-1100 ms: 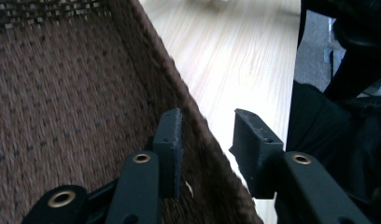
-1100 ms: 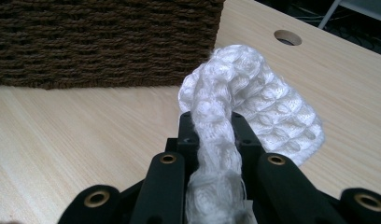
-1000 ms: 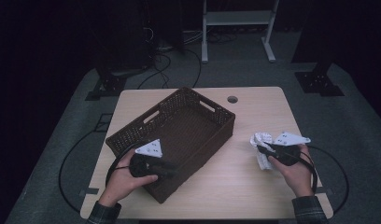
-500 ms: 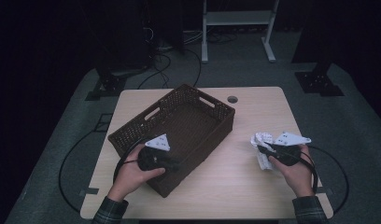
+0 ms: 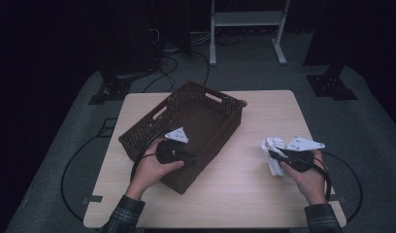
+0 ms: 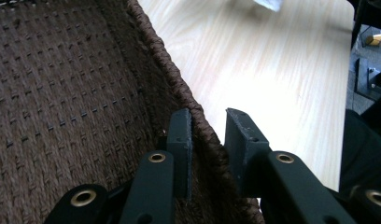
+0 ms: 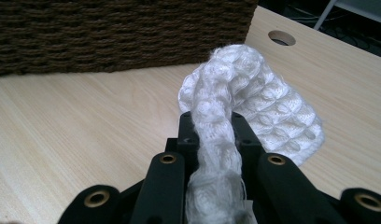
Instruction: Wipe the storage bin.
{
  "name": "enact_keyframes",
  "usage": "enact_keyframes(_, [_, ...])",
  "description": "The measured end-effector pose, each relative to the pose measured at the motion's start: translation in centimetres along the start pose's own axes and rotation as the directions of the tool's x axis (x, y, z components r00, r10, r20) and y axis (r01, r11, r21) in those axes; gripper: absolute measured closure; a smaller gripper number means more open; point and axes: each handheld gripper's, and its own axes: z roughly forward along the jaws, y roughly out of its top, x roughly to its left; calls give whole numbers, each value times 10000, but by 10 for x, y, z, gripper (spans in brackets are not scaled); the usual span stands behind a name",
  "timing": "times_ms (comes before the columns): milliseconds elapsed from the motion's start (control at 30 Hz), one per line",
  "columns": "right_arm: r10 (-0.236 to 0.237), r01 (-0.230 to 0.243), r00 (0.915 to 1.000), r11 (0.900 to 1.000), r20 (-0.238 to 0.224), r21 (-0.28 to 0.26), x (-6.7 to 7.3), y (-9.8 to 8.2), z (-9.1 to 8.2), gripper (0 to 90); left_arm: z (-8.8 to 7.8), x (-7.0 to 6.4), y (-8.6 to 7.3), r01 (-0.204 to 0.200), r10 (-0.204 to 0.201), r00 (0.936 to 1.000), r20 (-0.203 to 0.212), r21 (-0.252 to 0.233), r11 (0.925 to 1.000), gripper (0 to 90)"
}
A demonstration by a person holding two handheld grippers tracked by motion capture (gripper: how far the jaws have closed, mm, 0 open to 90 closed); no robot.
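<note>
A dark brown woven basket (image 5: 206,94) sits at an angle on the left half of the wooden table (image 5: 264,111). My left gripper (image 5: 189,156) is at its near right wall. In the left gripper view the jaws (image 6: 208,122) straddle the basket's rim (image 6: 179,84), one inside and one outside, closed on the wall. My right gripper (image 5: 276,155) rests on the table at the right, shut on a white knitted cloth (image 5: 273,145). In the right gripper view a rolled strand of the cloth (image 7: 268,107) runs between the jaws (image 7: 212,123), and the rest bunches beyond them.
The basket's side (image 7: 109,32) stands a short way beyond the cloth. A round hole (image 7: 281,37) is in the tabletop near the far edge. Bare wood lies between basket and cloth. Cables and stand legs (image 5: 244,43) lie on the floor behind the table.
My left hand has moved right along the table, and the basket has shifted and turned with it. The right hand and the cloth have stayed put.
</note>
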Motion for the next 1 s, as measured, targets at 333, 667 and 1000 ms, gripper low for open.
enact_keyframes(333, [43,-43,10000,10000,14,31,0,0,0,774,11,-1,13,-287,290,9992,-264,89,9995,688])
enact_keyframes(667, [35,-35,10000,10000,-15,44,0,-1,1,774,-18,-6,8,-949,956,9953,143,-385,9947,456])
enact_keyframes(1000, [24,-24,10000,10000,9,-9,0,-1,0,772,-40,12,-16,-1034,1029,9945,-192,-251,9943,384])
